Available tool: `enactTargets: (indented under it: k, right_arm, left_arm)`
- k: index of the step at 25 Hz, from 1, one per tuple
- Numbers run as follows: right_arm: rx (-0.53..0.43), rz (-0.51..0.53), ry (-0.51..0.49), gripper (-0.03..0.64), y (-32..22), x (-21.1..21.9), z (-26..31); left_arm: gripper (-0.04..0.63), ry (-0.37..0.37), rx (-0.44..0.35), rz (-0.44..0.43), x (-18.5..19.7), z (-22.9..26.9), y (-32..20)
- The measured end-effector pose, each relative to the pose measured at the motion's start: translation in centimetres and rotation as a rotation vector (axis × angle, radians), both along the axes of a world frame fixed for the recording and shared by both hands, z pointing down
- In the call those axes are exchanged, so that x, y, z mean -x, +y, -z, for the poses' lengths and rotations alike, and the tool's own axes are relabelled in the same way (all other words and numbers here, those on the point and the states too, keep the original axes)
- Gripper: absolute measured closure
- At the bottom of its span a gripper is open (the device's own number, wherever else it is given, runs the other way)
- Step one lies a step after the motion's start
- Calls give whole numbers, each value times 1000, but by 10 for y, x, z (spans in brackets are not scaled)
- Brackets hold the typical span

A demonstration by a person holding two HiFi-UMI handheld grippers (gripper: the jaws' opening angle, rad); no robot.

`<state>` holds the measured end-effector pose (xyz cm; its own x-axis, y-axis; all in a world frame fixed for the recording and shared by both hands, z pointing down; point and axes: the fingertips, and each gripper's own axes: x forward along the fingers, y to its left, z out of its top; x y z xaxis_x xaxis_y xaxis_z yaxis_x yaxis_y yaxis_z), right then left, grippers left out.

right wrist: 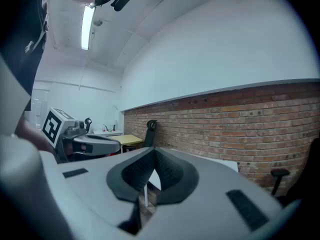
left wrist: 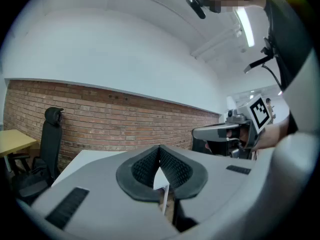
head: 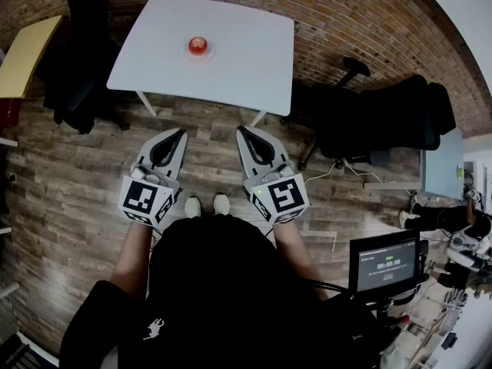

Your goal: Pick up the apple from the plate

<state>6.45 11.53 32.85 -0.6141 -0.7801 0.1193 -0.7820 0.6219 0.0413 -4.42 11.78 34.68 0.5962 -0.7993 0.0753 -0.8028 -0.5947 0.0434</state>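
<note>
A red apple (head: 198,46) sits on a small white plate (head: 209,52) near the far middle of a white table (head: 246,60). Both grippers hover over the wooden floor, short of the table's near edge. My left gripper (head: 183,132) is shut with nothing in it, and so is my right gripper (head: 240,128). In the left gripper view the closed jaws (left wrist: 160,149) cover most of the table (left wrist: 95,159), and the right gripper (left wrist: 222,132) shows beside them. The right gripper view shows its own closed jaws (right wrist: 152,152) and the left gripper (right wrist: 92,144). Neither gripper view shows the apple.
Black office chairs stand left (head: 81,60) and right (head: 384,118) of the table. A yellow desk (head: 27,52) is at the far left and a small monitor (head: 384,264) at the lower right. A brick wall (left wrist: 115,119) runs behind the table.
</note>
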Motion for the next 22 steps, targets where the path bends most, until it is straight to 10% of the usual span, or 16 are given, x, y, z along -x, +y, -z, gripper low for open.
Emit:
enactTargets:
  k: [22]
  right_arm:
    - [-19, 10, -7, 614, 12, 27, 1]
  left_arm:
    - [589, 14, -19, -12, 24, 1, 8]
